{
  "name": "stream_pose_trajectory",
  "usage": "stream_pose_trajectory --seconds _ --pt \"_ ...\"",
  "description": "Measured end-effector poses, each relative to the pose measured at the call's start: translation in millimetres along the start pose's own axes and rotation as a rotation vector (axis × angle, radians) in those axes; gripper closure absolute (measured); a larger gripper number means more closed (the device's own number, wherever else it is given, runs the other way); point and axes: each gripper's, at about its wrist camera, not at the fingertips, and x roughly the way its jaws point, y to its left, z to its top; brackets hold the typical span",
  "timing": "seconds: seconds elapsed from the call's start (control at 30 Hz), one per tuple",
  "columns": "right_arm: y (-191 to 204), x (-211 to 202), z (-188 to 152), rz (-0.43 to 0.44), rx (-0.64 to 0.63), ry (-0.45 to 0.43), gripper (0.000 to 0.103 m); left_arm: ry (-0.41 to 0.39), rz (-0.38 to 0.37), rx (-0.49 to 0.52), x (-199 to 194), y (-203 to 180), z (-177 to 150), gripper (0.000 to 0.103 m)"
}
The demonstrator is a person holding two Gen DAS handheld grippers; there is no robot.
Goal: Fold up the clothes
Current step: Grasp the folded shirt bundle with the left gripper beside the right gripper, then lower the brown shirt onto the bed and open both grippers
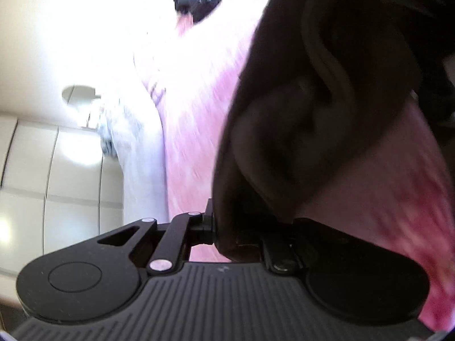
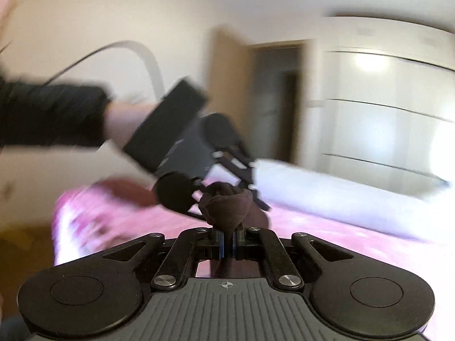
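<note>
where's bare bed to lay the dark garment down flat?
Free: pink bedspread right of the right gripper, bordered behind by the white pillow. Crowded: centre-left, where the left gripper and the bunched dark garment hang. The left wrist view is mostly blocked by garment.

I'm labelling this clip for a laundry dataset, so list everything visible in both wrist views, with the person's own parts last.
dark garment: one, dark brown to black, hanging above the bed, clamped in both grippers.
bedcover: one, pink with darker pink pattern, spread over the bed.
pillow: one, white, at the far edge of the bed.
wardrobe: one, glossy white, by the far wall.
doorway: one, dark, with a wooden frame, left of the wardrobe.
cable: one, dark, arcing above the sleeve.
sleeve: one, black, on the arm carrying the left gripper.
left gripper: black, shut on the garment.
right gripper: black, shut on a bunched fold.
</note>
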Motion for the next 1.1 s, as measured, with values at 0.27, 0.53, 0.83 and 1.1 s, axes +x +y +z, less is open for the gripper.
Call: stream_pose_trajectory --seconds 0.27,0.53,0.83,1.1 --pt "-154 -61 -103 -0.347 0.645 0.063 0.099 -0.012 -0.167 -0.147 174 11 95 0.074" --pt "-198 -78 -161 -0.323 0.945 0.126 0.087 0.113 -0.281 -0.436 165 -17 -4 0.072" --pt "-194 -91 -152 -0.338 0.962 0.131 0.098 0.043 -0.342 -0.682 186 24 -11 0.065" --pt "-192 -97 -163 -0.356 0.973 0.154 0.1 0.013 -0.488 -0.832 262 45 -8 0.058"
